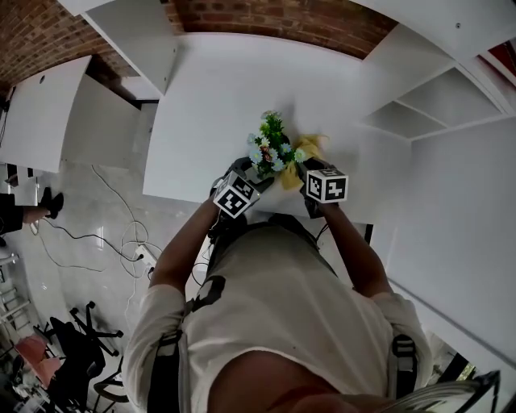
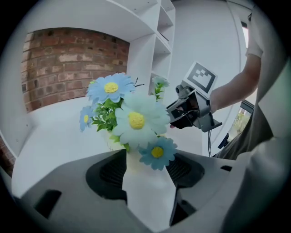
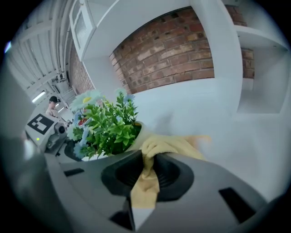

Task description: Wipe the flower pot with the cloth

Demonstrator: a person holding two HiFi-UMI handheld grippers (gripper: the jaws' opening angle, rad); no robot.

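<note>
White table (image 1: 210,97) lies beneath you; near its front edge your left tool (image 1: 248,171) grips the pot (image 2: 148,191) between wide jaws, while your right tool (image 1: 306,169), closed on the cloth (image 3: 146,179), sits just right of it.

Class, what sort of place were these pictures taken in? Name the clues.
Likely an office or studio workspace: brick wall, white table with white shelves beside it, cables and office chairs on the floor.

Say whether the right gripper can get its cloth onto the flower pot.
Likely yes: the right gripper holds the cloth beside the flower pot, nothing between; the left gripper grips the pot.
</note>
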